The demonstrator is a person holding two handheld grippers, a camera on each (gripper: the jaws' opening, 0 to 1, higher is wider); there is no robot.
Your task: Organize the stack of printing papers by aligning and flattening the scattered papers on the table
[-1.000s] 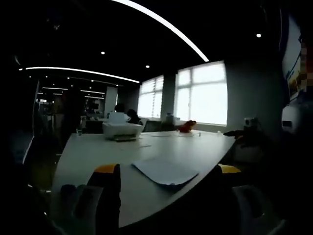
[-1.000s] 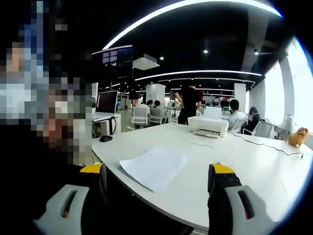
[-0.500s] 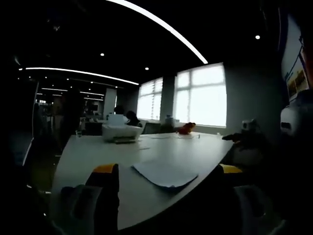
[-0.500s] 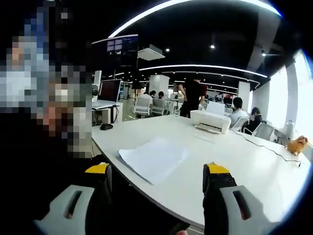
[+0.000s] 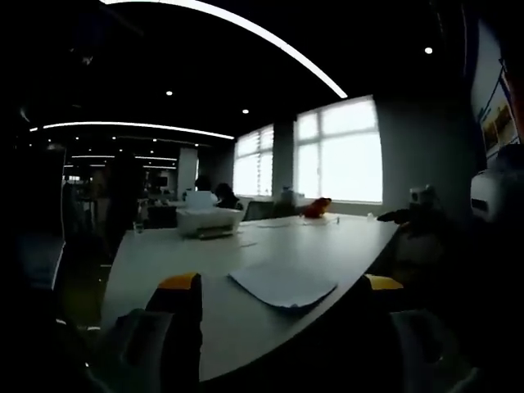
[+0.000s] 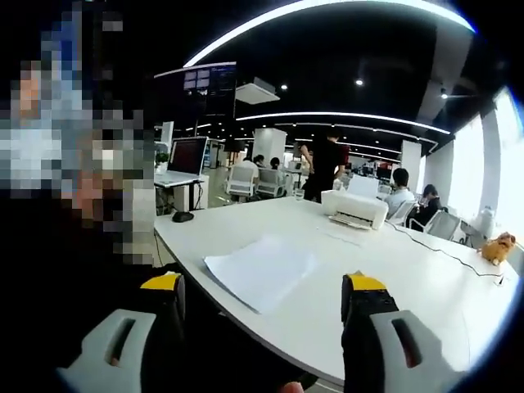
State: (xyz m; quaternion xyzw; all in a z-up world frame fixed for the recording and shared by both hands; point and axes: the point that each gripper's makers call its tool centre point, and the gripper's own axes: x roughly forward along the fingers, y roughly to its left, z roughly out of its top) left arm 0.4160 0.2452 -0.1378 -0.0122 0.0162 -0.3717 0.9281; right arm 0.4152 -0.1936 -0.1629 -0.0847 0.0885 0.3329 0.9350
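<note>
My left gripper (image 5: 274,286) and right gripper (image 6: 264,286), jaws apart and empty, have barely shifted short of the untouched paper stack (image 6: 260,270).

The papers (image 6: 260,272) (image 5: 282,283) are a thin white stack lying flat on the table (image 6: 393,278), near its curved front edge. Sheets sit nearly squared, with edges slightly fanned at one corner. Nothing touches them.

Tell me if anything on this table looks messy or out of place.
The stack of papers lies askew near the table edge, turned at an angle to it, with sheets slightly fanned rather than squared. Both grippers, left and right, are open and short of it. Nothing looks spilled or damaged.
</note>
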